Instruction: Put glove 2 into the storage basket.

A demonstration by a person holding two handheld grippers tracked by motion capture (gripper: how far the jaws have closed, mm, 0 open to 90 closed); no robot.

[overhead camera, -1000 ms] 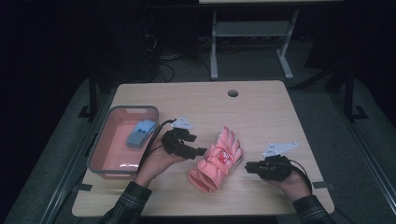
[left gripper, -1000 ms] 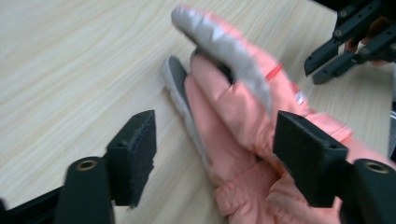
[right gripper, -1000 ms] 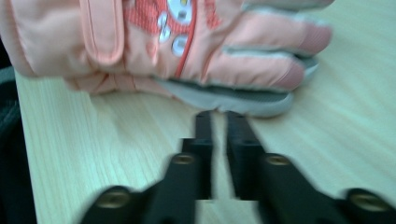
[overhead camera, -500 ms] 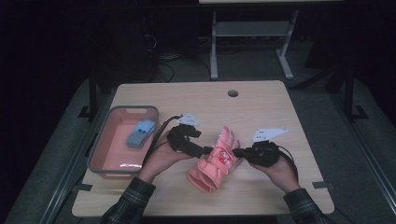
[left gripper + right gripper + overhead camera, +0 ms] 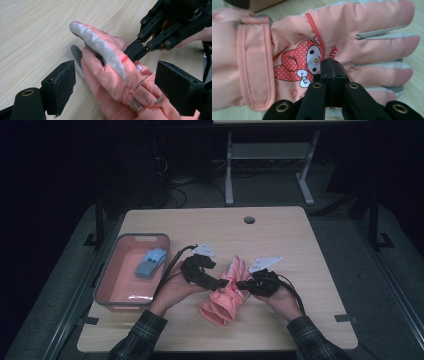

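- Item handled: a salmon-pink padded winter glove [image 5: 227,292] with pale grey finger panels, lying on the light wood-grain table [image 5: 300,250], near its front edge and between the two hands.
- Markings: the right gripper view shows a printed cartoon rabbit face in a red polka-dot hood with a bow on the back of the glove [image 5: 299,62]. Red script beside it is partly covered; only the letters "ty" can be read. No maker's label is legible.
- Orientation: in the high view the long axis runs diagonally, cuff toward the near edge and left, fingertips toward the far side and right. A strap with a grey buckle crosses the wrist.
- Left gripper [image 5: 115,92]: jaws spread wide, one on each side of the wrist portion; whether the pads touch the fabric cannot be told.
- Right gripper [image 5: 331,75]: jaws pressed together, pinching the glove's fabric at the base of the fingers.
- Elsewhere: a pink plastic tray with a grey rim [image 5: 107,287] sits at the table's left, holding a small blue-grey object [image 5: 150,262].
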